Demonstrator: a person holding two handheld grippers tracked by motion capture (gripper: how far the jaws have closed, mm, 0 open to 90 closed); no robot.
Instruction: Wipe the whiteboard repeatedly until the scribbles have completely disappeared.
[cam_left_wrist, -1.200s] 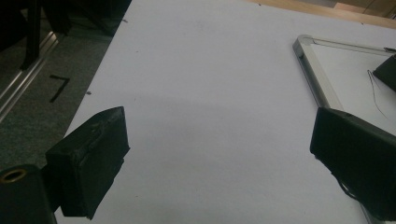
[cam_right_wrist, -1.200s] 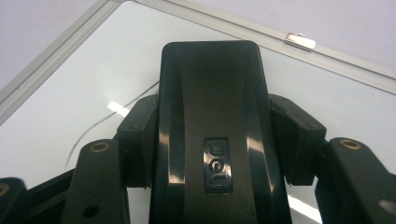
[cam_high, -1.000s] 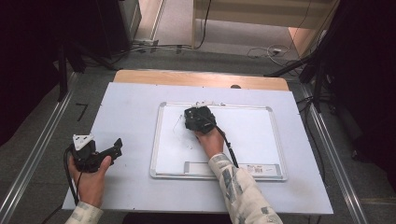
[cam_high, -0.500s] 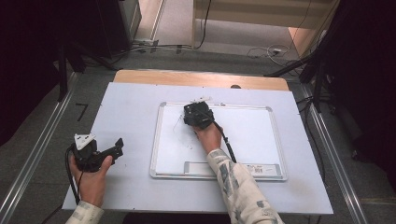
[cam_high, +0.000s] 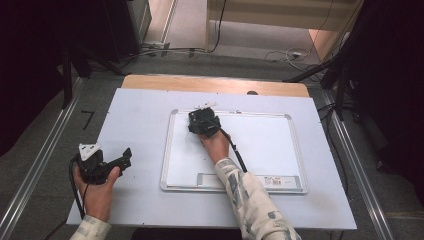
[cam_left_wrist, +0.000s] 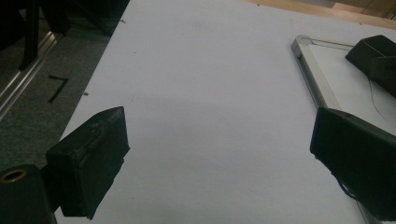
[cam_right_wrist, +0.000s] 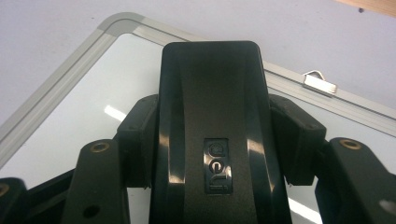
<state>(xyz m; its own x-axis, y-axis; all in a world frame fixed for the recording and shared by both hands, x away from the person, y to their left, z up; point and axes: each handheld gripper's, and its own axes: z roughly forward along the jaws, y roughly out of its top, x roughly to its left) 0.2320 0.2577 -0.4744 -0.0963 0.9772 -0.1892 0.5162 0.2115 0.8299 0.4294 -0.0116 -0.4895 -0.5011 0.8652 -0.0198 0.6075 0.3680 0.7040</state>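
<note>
Eraser (cam_right_wrist: 212, 140) clamped in your right gripper's (cam_high: 202, 121) fingers has slid leftward toward the whiteboard's (cam_high: 260, 150) top-left corner on the counter (cam_high: 140, 115), so wiping looks underway there, while your left gripper (cam_high: 107, 162) waits, fingers wide apart and empty.

A pale grey-white surface (cam_high: 135, 115) with one whiteboard (cam_high: 265, 150) lying on it.

The surface is covered by a light sheet, and a strip of wood (cam_high: 165, 82) shows along its far edge. The whiteboard lies flat, a little right of the middle, with a silver frame and rounded corners. A small label sits near its front right corner. Grey floor (cam_high: 45, 135) is around the surface.
</note>
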